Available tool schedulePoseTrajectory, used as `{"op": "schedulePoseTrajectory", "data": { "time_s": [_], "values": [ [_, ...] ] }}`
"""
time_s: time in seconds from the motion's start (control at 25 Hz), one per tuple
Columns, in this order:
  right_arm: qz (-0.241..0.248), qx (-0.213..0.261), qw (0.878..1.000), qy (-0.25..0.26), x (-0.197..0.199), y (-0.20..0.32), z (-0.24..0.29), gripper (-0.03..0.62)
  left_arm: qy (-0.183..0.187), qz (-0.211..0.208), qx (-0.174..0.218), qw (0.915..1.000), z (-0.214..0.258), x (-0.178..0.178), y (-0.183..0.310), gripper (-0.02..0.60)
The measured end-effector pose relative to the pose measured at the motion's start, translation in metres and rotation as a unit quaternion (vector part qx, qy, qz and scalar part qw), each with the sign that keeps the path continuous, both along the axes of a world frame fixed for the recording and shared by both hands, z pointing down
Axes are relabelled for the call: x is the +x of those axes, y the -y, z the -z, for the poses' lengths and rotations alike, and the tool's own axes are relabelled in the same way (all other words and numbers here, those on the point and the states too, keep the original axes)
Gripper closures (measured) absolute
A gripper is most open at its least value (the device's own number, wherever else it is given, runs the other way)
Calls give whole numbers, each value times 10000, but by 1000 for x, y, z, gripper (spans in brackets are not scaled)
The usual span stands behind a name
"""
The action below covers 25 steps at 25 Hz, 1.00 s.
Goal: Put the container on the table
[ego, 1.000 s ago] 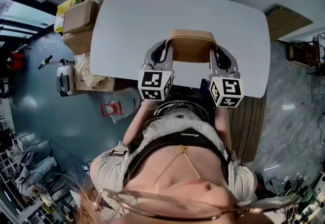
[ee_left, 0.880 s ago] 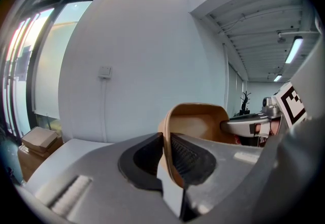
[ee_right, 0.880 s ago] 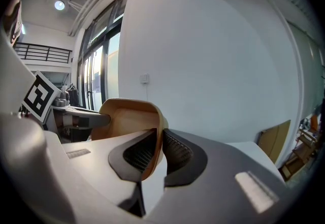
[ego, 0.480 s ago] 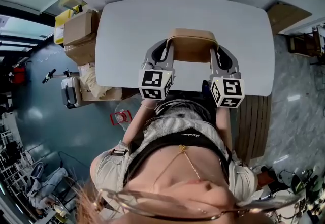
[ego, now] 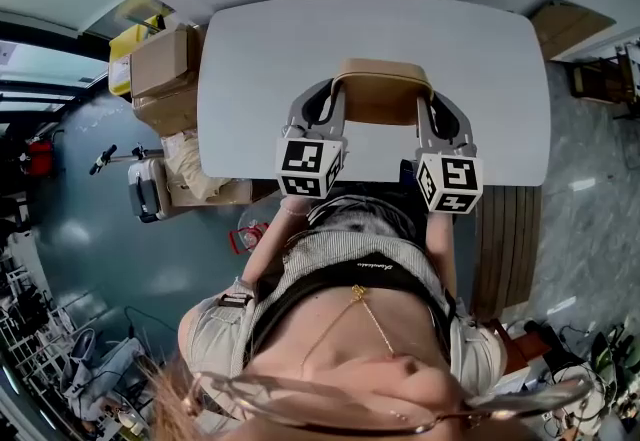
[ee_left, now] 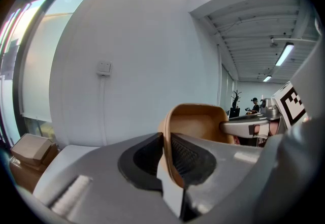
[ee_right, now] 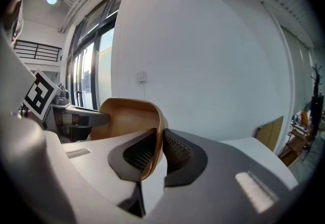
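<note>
Left gripper (ego: pixel 333 101) and right gripper (ego: pixel 427 104) each stay pinched on one side wall of the container (ego: pixel 380 94), which spans the gap between them. Over the last second only the table (ego: pixel 300 39) beneath has shifted. Lowering likely remains.

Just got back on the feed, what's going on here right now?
A person holds a tan container with both grippers. The left gripper is clamped on one side wall and the right gripper on the opposite wall. The container is over the white table, near its front edge, and looks lifted rather than set down.
</note>
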State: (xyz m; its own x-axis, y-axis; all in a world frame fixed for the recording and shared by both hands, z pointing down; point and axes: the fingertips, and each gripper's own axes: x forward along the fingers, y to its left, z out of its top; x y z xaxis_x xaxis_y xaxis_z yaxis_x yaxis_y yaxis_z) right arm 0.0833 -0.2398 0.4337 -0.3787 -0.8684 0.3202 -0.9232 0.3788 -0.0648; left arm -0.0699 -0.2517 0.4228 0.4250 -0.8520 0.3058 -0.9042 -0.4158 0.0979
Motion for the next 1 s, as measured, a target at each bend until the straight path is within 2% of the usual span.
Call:
{"op": "schedulePoseTrajectory", "data": {
  "time_s": [1.0],
  "values": [
    [77,-47,9999,-117,-5,1,0,526,-110,47,-46,9999,-3,-6,0,551]
  ]
}}
